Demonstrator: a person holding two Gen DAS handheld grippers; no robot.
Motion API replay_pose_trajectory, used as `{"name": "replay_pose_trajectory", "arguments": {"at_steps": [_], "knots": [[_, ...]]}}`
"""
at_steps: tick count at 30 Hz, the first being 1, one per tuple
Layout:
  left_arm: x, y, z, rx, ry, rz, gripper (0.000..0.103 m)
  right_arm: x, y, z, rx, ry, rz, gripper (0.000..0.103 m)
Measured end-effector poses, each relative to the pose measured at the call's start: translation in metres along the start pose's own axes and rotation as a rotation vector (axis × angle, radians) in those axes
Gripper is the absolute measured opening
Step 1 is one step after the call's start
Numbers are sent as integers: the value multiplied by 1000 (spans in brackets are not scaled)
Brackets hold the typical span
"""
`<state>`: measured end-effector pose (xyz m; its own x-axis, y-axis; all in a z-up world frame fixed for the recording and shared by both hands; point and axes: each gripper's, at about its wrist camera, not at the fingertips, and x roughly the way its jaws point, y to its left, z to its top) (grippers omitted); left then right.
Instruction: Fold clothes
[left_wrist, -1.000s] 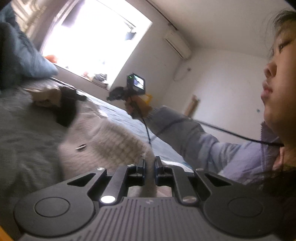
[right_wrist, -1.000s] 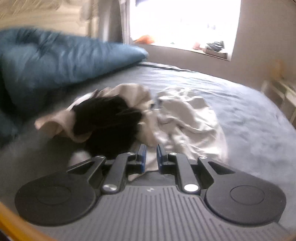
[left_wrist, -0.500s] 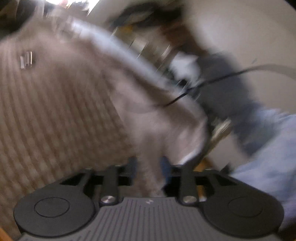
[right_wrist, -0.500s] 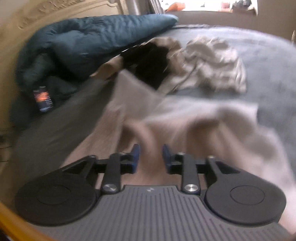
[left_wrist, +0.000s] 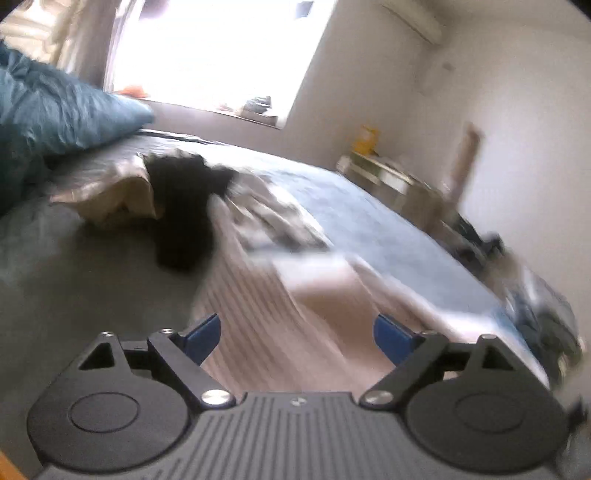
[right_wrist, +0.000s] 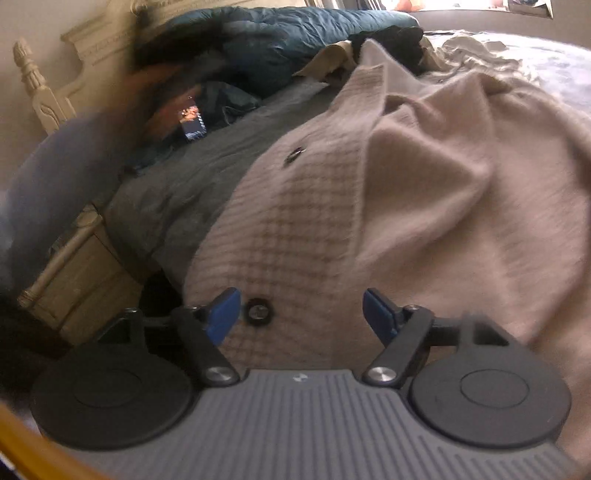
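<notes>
1. Grey bed (left_wrist: 92, 280) fills both views, with a bright window (left_wrist: 207, 51) beyond it and a teal duvet (right_wrist: 280, 40) bunched at the headboard end.
2. A second ago both my tools were pinched shut on the beige knit cardigan (right_wrist: 406, 192); now my left hand-held gripper (left_wrist: 297, 338) and my right hand-held gripper (right_wrist: 301, 315) both stand wide, with nothing between the blue pads.
3. So I have let go: the cardigan lies spread on the bed in front of me, front up, with a dark button (right_wrist: 258, 312) just beside my right tool's left pad.
4. I judge the laying-out is done but not tidy; a ridge of knit stands up mid-garment and wants smoothing before any fold.
5. Farther up the bed sits the unfolded pile: a black garment (left_wrist: 184, 210) on a cream one (left_wrist: 122, 195), with a pale crumpled piece (left_wrist: 273, 218) beside them.
6. No basket, box or other container shows in either view.
</notes>
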<state>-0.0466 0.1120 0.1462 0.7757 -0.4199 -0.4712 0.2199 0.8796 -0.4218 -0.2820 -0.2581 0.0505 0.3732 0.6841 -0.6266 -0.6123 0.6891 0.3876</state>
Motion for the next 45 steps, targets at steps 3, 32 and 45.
{"name": "replay_pose_trajectory", "arguments": {"at_steps": [3, 32, 45], "knots": [[86, 35, 52, -182, 35, 81, 86, 25, 5, -8, -13, 24, -48, 73], [223, -131, 29, 240, 161, 276, 10, -38, -42, -74, 348, -80, -75, 3], [205, -138, 18, 312, 214, 247, 76, -30, -31, -86, 355, -72, -43, 47]]}}
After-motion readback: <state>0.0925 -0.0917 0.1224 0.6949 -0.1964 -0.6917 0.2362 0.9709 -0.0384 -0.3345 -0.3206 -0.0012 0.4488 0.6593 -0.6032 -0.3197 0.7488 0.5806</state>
